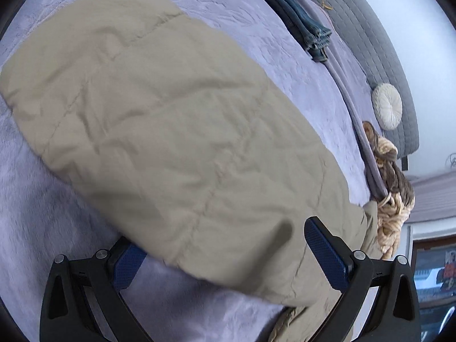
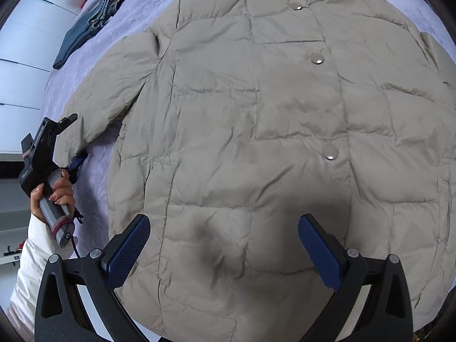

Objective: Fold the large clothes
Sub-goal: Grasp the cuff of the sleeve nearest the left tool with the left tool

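A beige quilted puffer jacket lies front up and buttoned on the lavender bed cover, with silver snaps down its middle. My right gripper hovers open over the jacket's lower body, nothing between its blue pads. One jacket sleeve fills the left wrist view. My left gripper is open at the sleeve's cuff end, with the fabric lying between its fingers and over the left pad. From the right wrist camera, the left gripper sits at the cuff, held by a hand.
Folded blue jeans lie near the bed's far edge. A grey quilted headboard, a round cream cushion and a brown-and-cream knitted heap line one side. A white sleeve covers the person's arm.
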### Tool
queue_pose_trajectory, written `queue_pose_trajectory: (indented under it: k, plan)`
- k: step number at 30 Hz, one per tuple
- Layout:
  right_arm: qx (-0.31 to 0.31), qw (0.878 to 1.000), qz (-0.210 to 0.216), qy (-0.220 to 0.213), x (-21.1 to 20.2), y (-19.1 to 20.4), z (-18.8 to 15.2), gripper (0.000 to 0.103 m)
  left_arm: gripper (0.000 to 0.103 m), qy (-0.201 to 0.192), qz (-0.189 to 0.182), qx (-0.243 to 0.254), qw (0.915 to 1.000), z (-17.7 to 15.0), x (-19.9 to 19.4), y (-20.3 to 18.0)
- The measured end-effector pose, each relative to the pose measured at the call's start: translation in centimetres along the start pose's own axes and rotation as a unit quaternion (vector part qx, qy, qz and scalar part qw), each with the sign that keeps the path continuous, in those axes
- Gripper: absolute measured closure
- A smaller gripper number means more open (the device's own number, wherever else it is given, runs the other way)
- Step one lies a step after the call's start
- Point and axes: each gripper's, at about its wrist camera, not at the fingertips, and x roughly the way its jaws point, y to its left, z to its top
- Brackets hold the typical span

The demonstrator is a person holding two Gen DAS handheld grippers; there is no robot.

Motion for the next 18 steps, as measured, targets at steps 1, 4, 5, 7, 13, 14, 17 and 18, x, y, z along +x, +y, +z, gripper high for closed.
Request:
queue_pose_trajectory:
  k: [1,4,5,7,13,14,17,18]
  plan:
    - [-0.001,1.0,0.001,-0.004,0.0,0.3,0.3,0.0,0.0,-0.009,0.003,-0.001,1.0,0.9,0.1,0.1]
    - [-0.001,1.0,0.004,-0.013,-0.1,1.0,1.3,0.0,0.01,-0.042,0.032,0.008,0.9986,3.1,0.4,-0.1]
    - [-0.002,1.0,0.007,-0.016,0.0,1.3,1.7,0.0,0.03,-0.049,0.049,0.011,0.9975,3.9,0.5,-0.2]
    - [-0.003,1.0,0.011,-0.021,0.1,1.8,2.6,0.0,0.066,-0.05,0.057,0.019,0.997,5.3,1.0,-0.1]
    - [-0.008,0.998,0.037,-0.047,0.9,4.0,5.9,0.004,0.094,-0.095,0.047,0.069,0.992,7.9,-2.2,-1.5]
    - [-0.009,0.997,0.049,-0.057,1.1,4.4,6.6,0.026,0.094,-0.103,0.051,0.081,0.9901,7.6,-3.0,-2.1]
    - [-0.015,0.993,0.1,-0.055,2.5,5.9,9.0,0.087,0.094,-0.127,0.065,0.13,0.9813,6.5,-5.6,-4.3]
    - [-0.012,0.992,0.113,-0.055,3.1,6.3,9.7,0.087,0.094,-0.136,0.073,0.152,0.9763,6.3,-6.1,-5.3]
